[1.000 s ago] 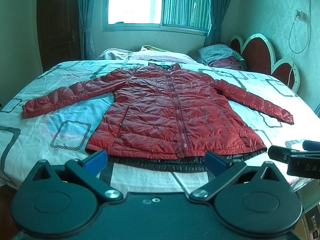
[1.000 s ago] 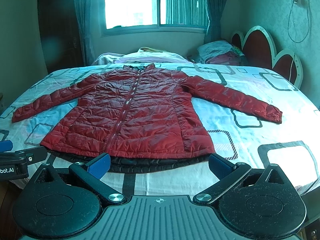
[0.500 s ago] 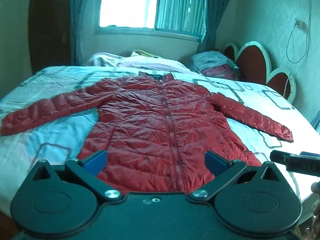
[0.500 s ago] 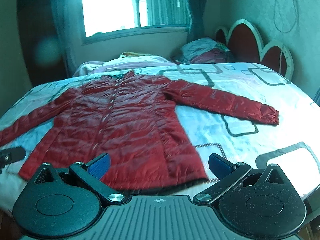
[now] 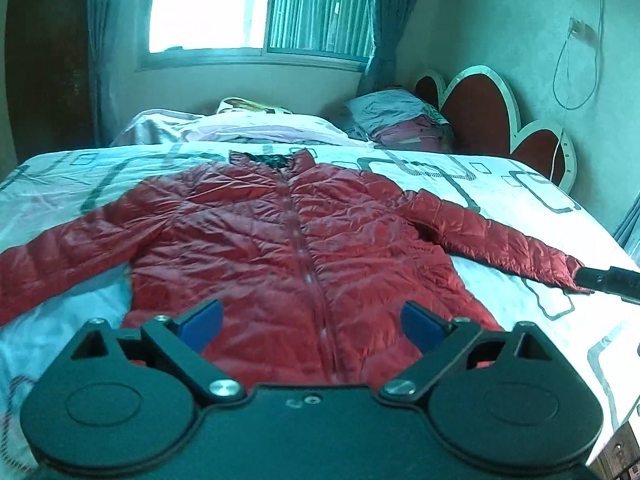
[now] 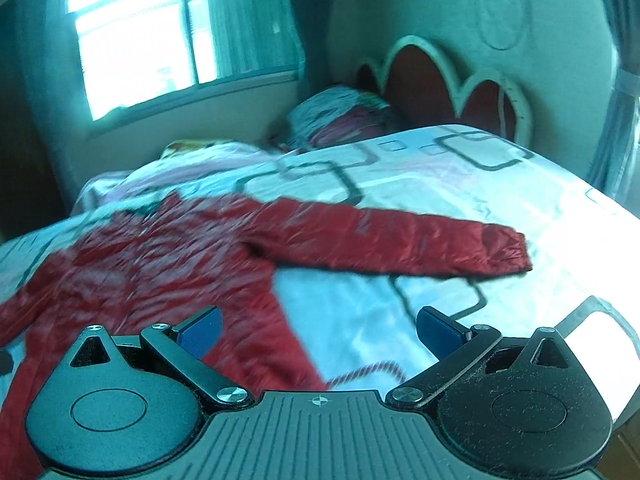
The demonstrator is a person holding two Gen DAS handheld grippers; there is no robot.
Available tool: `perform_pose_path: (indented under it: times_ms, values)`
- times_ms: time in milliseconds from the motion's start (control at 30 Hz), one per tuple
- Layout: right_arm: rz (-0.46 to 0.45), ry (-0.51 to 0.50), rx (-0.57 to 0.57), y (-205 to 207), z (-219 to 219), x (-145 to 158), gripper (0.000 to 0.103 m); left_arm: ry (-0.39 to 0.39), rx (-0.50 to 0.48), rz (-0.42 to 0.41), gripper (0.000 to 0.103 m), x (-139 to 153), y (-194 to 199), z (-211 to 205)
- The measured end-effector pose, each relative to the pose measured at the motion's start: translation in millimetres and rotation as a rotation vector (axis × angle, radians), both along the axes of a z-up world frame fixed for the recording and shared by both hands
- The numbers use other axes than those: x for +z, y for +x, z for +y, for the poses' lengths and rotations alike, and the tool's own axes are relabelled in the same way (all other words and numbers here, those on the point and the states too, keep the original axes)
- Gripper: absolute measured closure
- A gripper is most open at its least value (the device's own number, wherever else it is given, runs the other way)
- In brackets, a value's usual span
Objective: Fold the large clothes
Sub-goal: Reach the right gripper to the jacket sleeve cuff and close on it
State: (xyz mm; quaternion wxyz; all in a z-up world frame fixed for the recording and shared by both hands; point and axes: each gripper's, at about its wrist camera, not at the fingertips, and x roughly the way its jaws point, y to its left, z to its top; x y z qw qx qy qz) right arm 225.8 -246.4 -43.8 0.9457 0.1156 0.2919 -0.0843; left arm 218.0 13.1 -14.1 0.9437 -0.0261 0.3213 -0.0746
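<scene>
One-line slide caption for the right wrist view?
Open right gripper over the bed, pointed toward the outstretched sleeve of a red puffer jacket lying flat, nothing yet grasped.

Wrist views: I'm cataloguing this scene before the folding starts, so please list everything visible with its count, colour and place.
jacket: one, red quilted, spread flat front up on the bed, sleeves out to both sides
bed sheet: one, white with grey square outlines, under the jacket
folded bedding: a pale pink and white heap beyond the collar
pillows: a bluish and pink pile by the headboard
headboard: one, dark red panels with white rims, far right
window: one, bright, curtains on both sides
cable: one, hanging on the right wall
left gripper: black, blue pads, open above the hem
right gripper: black, blue pads, open near the right sleeve
</scene>
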Motion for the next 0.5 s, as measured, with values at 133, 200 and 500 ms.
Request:
perform_pose_path:
  times_ms: [133,200,500]
  values:
    - [0.0,0.029,-0.081,21.5,-41.3,-10.6,0.001,-0.008,-0.015,0.014,0.012,-11.0,32.4,-18.5]
    - [-0.001,0.057,-0.118,33.7,-65.4,-19.3,0.001,-0.02,-0.016,0.023,0.012,-16.3,46.7,-27.1]
    - [0.073,0.278,-0.302,94.9,-192.4,-86.9,0.045,-0.018,0.006,0.079,0.019,-37.6,113.2,-76.0]
